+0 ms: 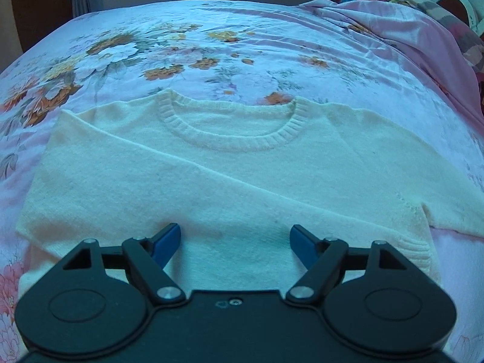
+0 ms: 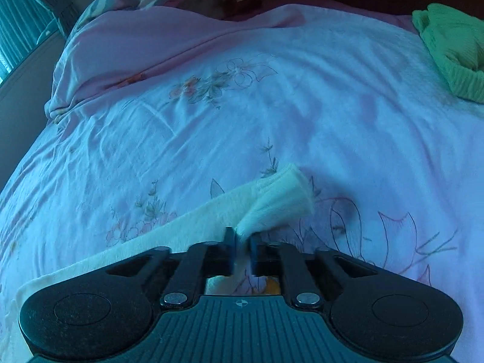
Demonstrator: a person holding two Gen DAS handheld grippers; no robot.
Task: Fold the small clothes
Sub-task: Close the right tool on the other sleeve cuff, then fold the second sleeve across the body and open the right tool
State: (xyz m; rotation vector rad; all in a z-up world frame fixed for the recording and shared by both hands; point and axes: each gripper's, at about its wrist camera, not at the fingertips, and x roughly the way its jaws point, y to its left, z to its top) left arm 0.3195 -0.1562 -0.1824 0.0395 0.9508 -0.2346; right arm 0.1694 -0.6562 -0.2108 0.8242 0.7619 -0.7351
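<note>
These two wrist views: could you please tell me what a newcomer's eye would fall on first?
First, the cream sweater spread flat on the floral bedsheet, collar away from the camera, with the open left hand-held gripper over its lower part. In the right wrist view, the right hand-held gripper pinches the sleeve cuff; a green garment lies far right.

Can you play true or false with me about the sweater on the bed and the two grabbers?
1. The left gripper is open and holds nothing. True.
2. The sweater is dark red. False: it is cream white.
3. The right gripper is shut on the sleeve. True.
4. The sweater lies with its collar facing away from the left gripper. True.
5. The green cloth lies on top of the sweater. False: it sits apart, at the far right of the bed.
</note>
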